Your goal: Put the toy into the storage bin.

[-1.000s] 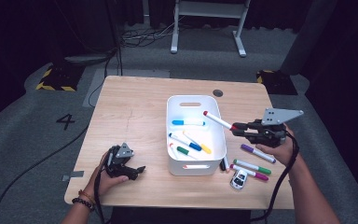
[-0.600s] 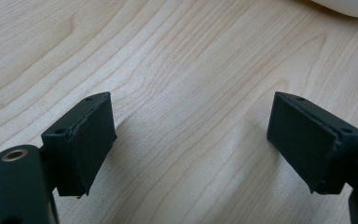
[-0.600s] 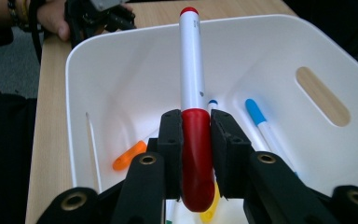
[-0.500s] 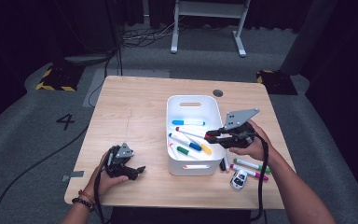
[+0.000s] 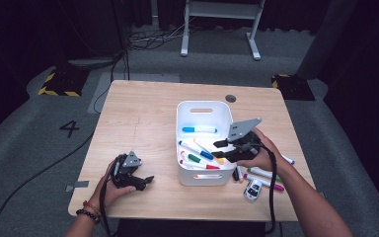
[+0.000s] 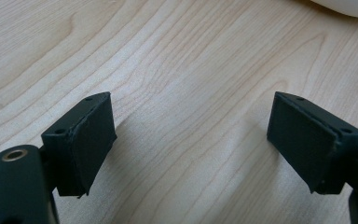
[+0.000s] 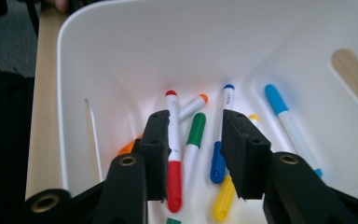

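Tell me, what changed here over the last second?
The right gripper carried a red-capped marker from the table's right side over the white bin. Its jaws have just been opening, and the marker now lies in the bin by the left jaw. The left gripper stayed open on the table, and the loose markers and toy car kept their places.

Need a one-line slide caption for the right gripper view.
Right gripper, fingers just parted, over the white bin above the red marker.
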Available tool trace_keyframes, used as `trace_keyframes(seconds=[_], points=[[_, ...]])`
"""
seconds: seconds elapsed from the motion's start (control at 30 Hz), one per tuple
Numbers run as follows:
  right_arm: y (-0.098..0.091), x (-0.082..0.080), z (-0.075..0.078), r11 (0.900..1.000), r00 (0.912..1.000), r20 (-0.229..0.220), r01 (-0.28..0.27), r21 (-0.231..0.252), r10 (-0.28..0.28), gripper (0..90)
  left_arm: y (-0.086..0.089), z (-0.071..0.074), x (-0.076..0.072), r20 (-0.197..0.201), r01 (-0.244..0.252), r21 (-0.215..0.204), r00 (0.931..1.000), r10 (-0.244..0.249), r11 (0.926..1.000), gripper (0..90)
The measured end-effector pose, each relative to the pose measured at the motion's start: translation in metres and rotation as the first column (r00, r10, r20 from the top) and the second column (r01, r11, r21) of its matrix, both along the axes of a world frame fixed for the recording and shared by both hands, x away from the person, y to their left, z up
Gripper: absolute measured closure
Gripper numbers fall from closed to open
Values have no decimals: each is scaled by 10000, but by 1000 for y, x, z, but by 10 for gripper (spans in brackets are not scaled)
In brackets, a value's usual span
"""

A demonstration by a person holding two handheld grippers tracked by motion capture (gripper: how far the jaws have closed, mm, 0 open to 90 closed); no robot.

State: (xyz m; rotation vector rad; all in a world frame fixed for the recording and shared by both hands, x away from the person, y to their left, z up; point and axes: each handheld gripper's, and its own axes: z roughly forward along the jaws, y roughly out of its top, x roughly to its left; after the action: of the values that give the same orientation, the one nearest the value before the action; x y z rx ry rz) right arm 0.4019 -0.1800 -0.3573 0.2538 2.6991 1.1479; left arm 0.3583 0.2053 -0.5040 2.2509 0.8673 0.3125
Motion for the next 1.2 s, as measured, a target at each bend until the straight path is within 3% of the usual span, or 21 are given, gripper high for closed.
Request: trace_keyframes(seconds=[0.07,0.17,0.2,0.23,0.3,0.33,0.37,0.43,0.53,0.57,0.6,0.63,0.7,0.77,0.9,1.07,1.1,1.17,1.2], points=[[-19,1,9,9958,9994,90,321,860,-330,588,0,0,0,16,22,6,10000,-22,10000,154],[-52,2,19,9808,9942,203,1011,1670,-1059,559,0,0,0,13,23,6,10000,-23,10000,153],[-72,3,21,9710,9864,349,1514,1853,-1605,559,0,0,0,8,16,-2,10000,-16,10000,153],[-72,3,21,9710,9864,349,1514,1853,-1605,559,0,0,0,8,16,-2,10000,-16,10000,153],[-92,5,19,9590,9777,321,1970,2037,-2076,553,0,0,0,14,22,6,10000,-22,10000,153],[-108,6,15,9503,9642,362,2521,1824,-2627,542,0,0,0,13,26,6,10000,-26,10000,153],[-108,6,15,9503,9642,362,2521,1824,-2627,542,0,0,0,13,26,6,10000,-26,10000,153],[-124,9,9,9420,9517,480,2919,1658,-3033,537,0,0,0,7,16,4,10000,-16,10000,153],[-149,16,-7,9155,9218,495,3737,1493,-3844,519,0,0,0,12,20,2,10000,-20,10000,153],[-157,20,-14,9014,9079,371,4086,1435,-4175,515,0,0,0,14,26,8,10000,-26,10000,153],[-174,30,-33,8763,8842,-61,4639,1298,-4671,499,0,0,0,11,20,5,10000,-20,10000,153],[-174,30,-33,8763,8842,-61,4639,1298,-4671,499,0,0,0,11,20,5,10000,-20,10000,153],[-187,40,-54,8506,8530,-262,5218,648,-5213,482,0,0,0,12,17,-1,10000,-17,10000,153],[-199,50,-74,8321,8313,-436,5545,-31,-5541,499,0,0,0,7,14,-3,10000,-14,10000,153],[-225,69,-107,7694,7653,-795,6348,-703,-6387,472,0,0,0,14,21,4,10000,-21,10000,153],[-248,85,-131,7186,7079,-1376,6936,-494,-6928,473,0,0,0,4,7,6,10000,-7,10000,153],[-251,88,-135,7135,7064,-1174,7001,-291,-6980,478,0,0,0,17,23,6,10000,-23,10000,153],[-257,95,-137,6814,6757,-1427,7318,117,-7232,497,0,0,0,20,23,12,10000,-23,10000,153],[-256,95,-136,6794,6730,-1458,7338,77,-7252,513,0,0,0,17,26,10,10000,-26,10000,153]])
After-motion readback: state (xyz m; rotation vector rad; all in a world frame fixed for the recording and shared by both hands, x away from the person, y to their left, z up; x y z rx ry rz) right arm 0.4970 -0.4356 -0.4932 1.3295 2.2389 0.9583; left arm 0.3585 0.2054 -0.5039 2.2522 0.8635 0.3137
